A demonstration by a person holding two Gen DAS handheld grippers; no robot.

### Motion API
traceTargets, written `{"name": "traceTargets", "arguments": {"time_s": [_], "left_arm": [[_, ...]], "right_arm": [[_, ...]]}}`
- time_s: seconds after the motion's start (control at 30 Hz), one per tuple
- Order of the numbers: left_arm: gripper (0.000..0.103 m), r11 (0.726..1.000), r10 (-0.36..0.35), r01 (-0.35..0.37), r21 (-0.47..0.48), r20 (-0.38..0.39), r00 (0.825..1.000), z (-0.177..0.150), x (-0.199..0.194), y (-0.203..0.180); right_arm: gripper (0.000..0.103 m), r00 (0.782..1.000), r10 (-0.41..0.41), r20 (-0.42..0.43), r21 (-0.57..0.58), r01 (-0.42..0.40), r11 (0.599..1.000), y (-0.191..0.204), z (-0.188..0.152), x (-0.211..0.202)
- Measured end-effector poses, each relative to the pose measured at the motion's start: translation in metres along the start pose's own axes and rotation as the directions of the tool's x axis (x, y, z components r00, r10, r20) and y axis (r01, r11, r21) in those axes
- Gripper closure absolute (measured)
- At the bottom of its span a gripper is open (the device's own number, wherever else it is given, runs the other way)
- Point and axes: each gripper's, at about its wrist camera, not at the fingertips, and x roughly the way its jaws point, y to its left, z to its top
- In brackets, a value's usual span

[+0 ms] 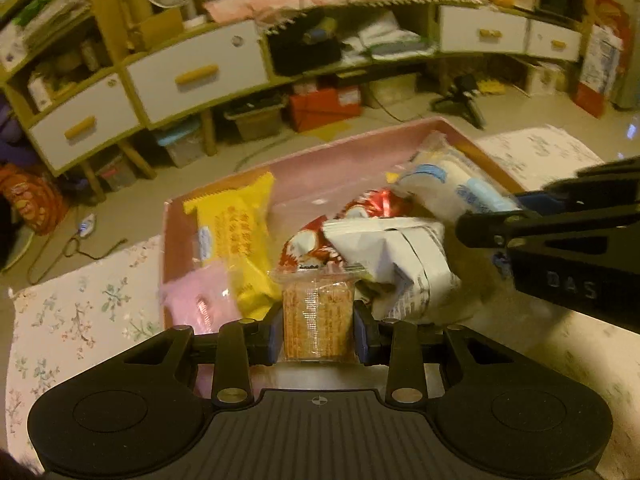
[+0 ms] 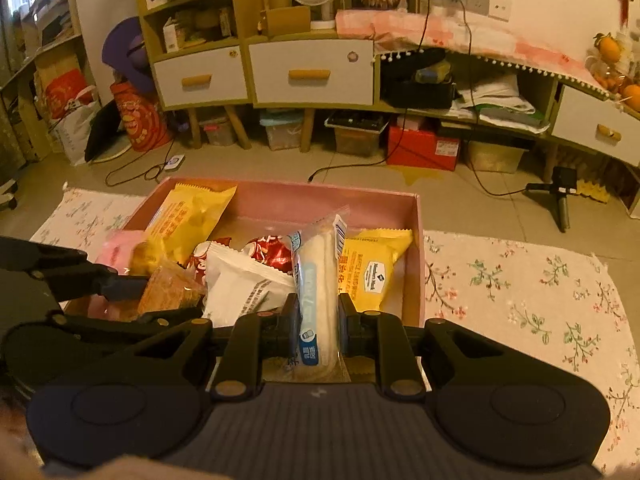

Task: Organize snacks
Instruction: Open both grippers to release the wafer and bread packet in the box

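A small orange cracker packet (image 1: pixel 318 320) is pinched upright between the pads of the left gripper (image 1: pixel 319 338), at the near edge of the pink box (image 1: pixel 320 160). The jaws are pressed onto its sides. A long white-and-blue wrapped bread roll (image 2: pixel 318 300) is clamped between the jaws of the right gripper (image 2: pixel 319 320), held upright over the near right part of the box. The box is set on a floral cloth (image 2: pixel 520 300) on the floor. Inside the box, a large yellow packet (image 1: pixel 234 232) is leaned against the far left wall, a pink packet (image 1: pixel 196 300) is seen at the near left, and a red-and-white packet (image 1: pixel 316 248) and a white packet (image 1: pixel 396 256) are piled in the middle. A smaller yellow packet (image 2: pixel 374 276) is seen at the right wall, just behind the roll. Both grippers are held close together over the box.
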Motion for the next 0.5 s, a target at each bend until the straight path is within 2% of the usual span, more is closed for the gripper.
{"name": "traceTargets", "arguments": {"time_s": [0.03, 0.13, 0.2, 0.33, 0.43, 0.5], "left_arm": [[0.071, 1.000, 0.009, -0.009, -0.023, 0.012, 1.000, 0.000, 0.001, 0.002], [0.071, 0.996, -0.022, 0.023, -0.088, 0.012, 1.000, 0.000, 0.003, 0.011], [0.070, 0.995, -0.046, 0.045, -0.091, 0.000, 0.999, -0.002, 0.002, 0.014], [0.067, 0.995, -0.057, 0.057, -0.085, 0.005, 0.998, -0.005, -0.007, 0.017], [0.055, 0.994, -0.060, 0.061, -0.088, 0.012, 0.998, -0.006, -0.016, 0.018], [0.047, 0.994, -0.071, 0.073, -0.084, 0.018, 0.997, -0.008, -0.025, 0.017]], "right_arm": [[0.086, 1.000, -0.007, 0.008, 0.004, 0.007, 1.000, 0.000, 0.001, 0.000], [0.086, 1.000, -0.015, 0.022, 0.014, 0.015, 1.000, 0.000, 0.002, -0.001], [0.085, 1.000, -0.005, 0.025, 0.022, 0.004, 1.000, -0.001, 0.002, -0.004], [0.076, 0.999, 0.016, 0.050, 0.056, -0.019, 0.998, -0.003, 0.004, -0.016], [0.075, 0.998, 0.030, 0.052, 0.089, -0.035, 0.995, -0.006, 0.008, -0.023], [0.069, 0.998, 0.022, 0.053, 0.091, -0.026, 0.995, -0.006, 0.009, -0.028]]}}
